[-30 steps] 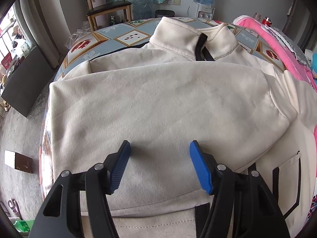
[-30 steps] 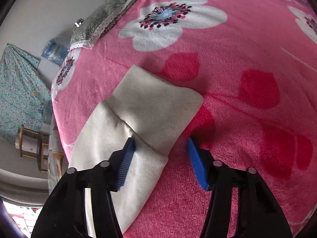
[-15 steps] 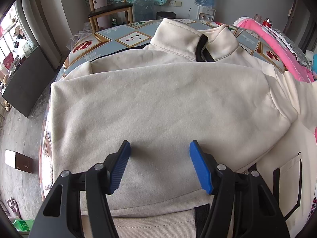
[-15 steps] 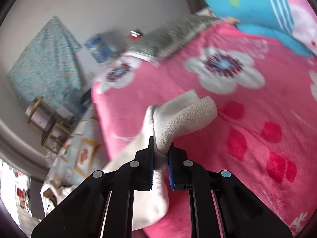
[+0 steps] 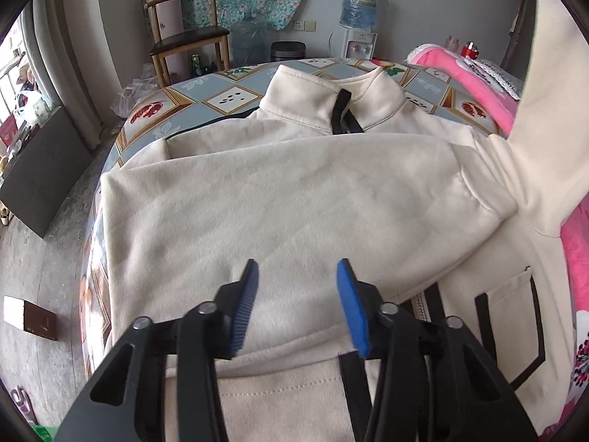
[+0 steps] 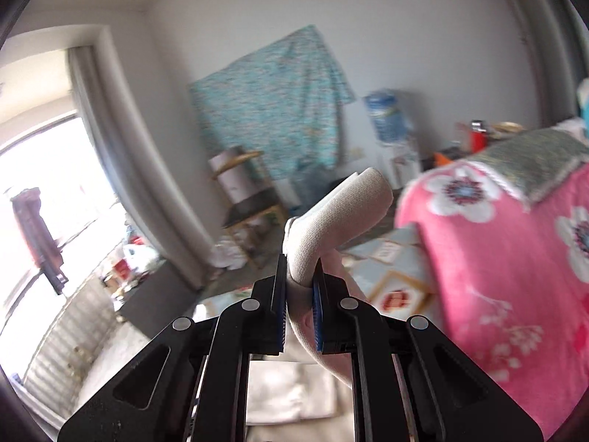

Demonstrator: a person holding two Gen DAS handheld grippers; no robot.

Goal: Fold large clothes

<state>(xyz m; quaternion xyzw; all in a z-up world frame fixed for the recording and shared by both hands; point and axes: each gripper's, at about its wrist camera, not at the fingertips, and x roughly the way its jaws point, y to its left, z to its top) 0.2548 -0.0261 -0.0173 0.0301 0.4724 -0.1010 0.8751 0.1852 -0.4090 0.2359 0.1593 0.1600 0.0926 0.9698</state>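
Since the earlier frame our right gripper (image 6: pixel 299 291) has clamped the sleeve cuff (image 6: pixel 342 213) and lifted it off the pink blanket (image 6: pixel 497 276). Our left gripper (image 5: pixel 296 294), its jaws just narrowed yet empty, hovers over the cream sweatshirt (image 5: pixel 294 199) on the table (image 5: pixel 176 103). We judge the sleeve should cross the chest flat.

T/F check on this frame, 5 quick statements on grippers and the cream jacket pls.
1. The right gripper is shut on a sleeve cuff of the cream jacket. True.
2. The left gripper is clamped on the jacket's collar. False: its jaws stand apart above the folded-over sleeve; they have just been closing, with nothing pinched. The collar lies far from it.
3. The jacket lies on a patterned table. True.
4. The cuff in the right gripper lies flat on the pink blanket. False: it is lifted clear of the pink blanket.
5. A wooden chair stands beyond the table. True.
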